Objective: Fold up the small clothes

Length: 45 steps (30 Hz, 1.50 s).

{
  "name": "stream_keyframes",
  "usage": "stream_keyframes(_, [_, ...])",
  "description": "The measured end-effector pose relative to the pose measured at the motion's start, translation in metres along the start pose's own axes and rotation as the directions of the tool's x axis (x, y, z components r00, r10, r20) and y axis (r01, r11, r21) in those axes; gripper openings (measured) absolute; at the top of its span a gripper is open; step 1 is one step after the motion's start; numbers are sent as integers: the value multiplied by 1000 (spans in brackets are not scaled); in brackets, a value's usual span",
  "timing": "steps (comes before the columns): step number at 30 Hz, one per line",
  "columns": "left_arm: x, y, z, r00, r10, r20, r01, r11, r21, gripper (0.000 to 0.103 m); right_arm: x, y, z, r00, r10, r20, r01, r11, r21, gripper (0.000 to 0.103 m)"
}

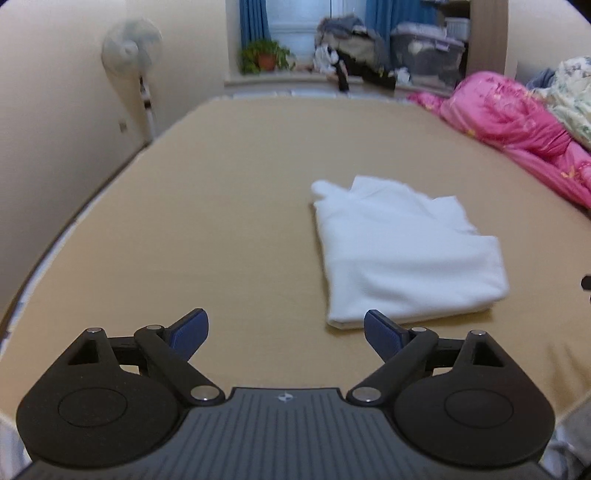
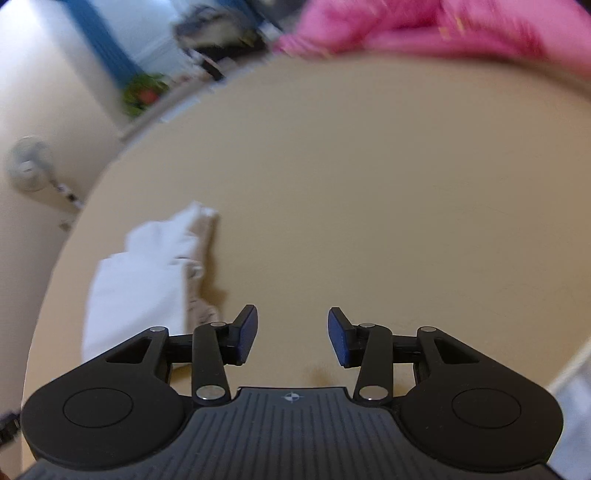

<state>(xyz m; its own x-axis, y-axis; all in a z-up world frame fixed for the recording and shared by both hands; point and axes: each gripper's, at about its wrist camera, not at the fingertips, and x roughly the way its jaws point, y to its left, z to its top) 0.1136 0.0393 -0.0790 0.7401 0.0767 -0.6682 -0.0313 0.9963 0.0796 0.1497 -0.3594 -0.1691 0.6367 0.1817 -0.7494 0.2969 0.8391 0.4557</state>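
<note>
Folded garment [image 1: 406, 251]: plain white, no print visible. Bed sheet [image 1: 221, 206]: uniform tan. Quilt [image 1: 517, 118]: bright pink with a darker pink floral pattern and small yellow marks. Curtains [image 1: 253, 22]: blue. Potted plant [image 1: 264, 55]: green leaves, orange-red pot. Standing fan [image 1: 131, 40]: white. Left gripper [image 1: 286, 332]: black body, blue pads [image 1: 190, 334]. Walls: cream.

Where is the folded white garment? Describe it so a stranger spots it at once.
Start at the wide tan bed surface running toward the window. Near its middle, short of the crumpled pink quilt along one edge, lies the folded white cloth garment. It is the only flat, plain white rectangle there.
</note>
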Motion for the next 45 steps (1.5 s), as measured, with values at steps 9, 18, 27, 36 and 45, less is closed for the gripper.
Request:
stream_keyframes(9, [-96, -41, -39, 997, 12, 71, -14, 1000, 26, 103, -120, 56, -71, 979, 112, 172, -48, 939, -342, 92])
stream_keyframes(18, [-130, -46, -40, 987, -50, 152, 50, 999, 6, 103, -168, 84, -85, 971, 134, 197, -51, 924, -378, 97])
stream_keyframes(27, [-72, -45, -43, 995, -1, 96, 6, 999, -45, 102, -129, 89, -84, 978, 101, 185, -38, 947, -318, 100])
stream_keyframes(36, [-55, -52, -42, 998, -43, 41, 45, 997, -70, 102, -102, 116, -94, 983, 89, 159, -11, 901, -434, 100])
stream_keyframes(45, [-50, -56, -44, 998, -55, 35, 58, 996, -64, 102, -101, 117, -92, 986, 83, 148, -11, 901, -433, 100])
